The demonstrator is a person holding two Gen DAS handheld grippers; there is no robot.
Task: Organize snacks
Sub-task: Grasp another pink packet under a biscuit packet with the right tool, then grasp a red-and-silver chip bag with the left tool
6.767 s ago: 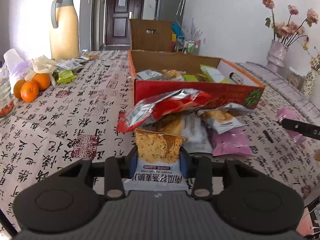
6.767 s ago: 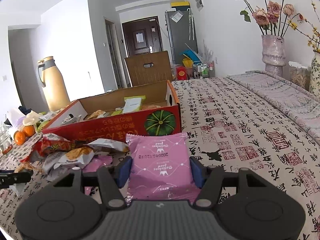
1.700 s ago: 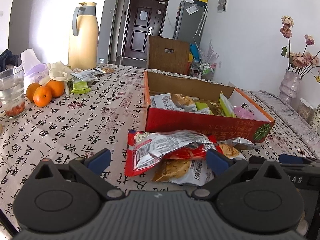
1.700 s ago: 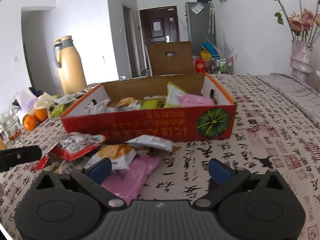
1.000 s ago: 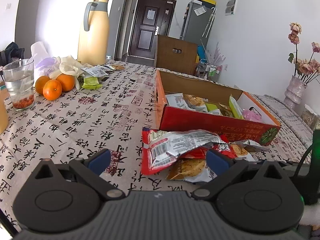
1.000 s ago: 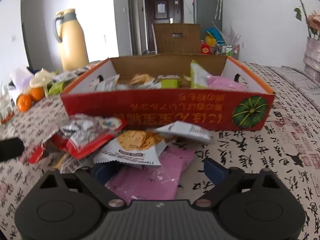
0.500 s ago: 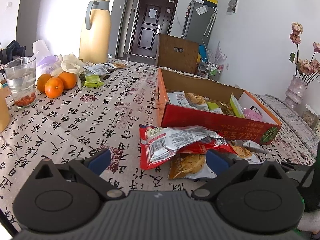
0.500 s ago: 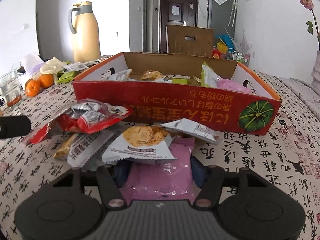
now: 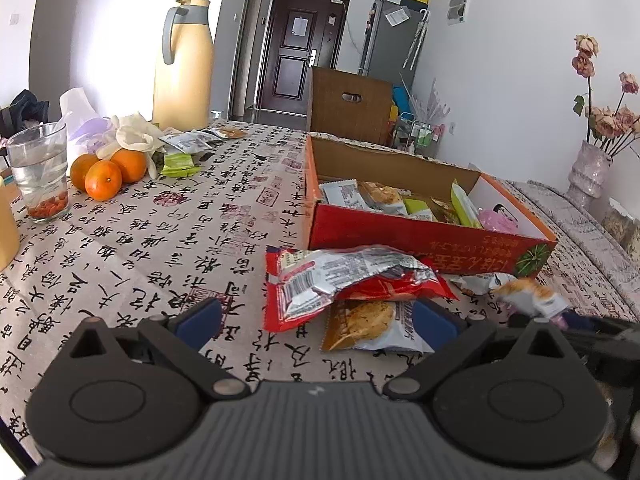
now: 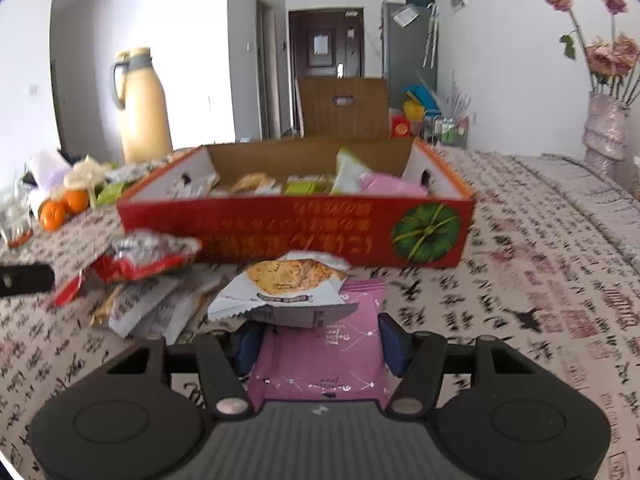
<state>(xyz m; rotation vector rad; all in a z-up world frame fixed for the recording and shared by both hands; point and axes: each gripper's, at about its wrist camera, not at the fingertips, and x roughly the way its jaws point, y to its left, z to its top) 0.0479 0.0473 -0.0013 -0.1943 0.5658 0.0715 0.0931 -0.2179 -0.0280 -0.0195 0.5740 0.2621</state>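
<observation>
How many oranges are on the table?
3 oranges, clustered by the water glass: front, left behind, right behind. More could be hidden.

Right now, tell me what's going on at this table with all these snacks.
A person is sorting snack packets into the red cardboard box, using a two-finger tool in each hand. The right tool is shut on a pink packet, with a white cracker packet lying on its far end. The left tool is open and holds nothing, facing the red and silver bag on the loose pile before the box. Several packets already lie in the box.
</observation>
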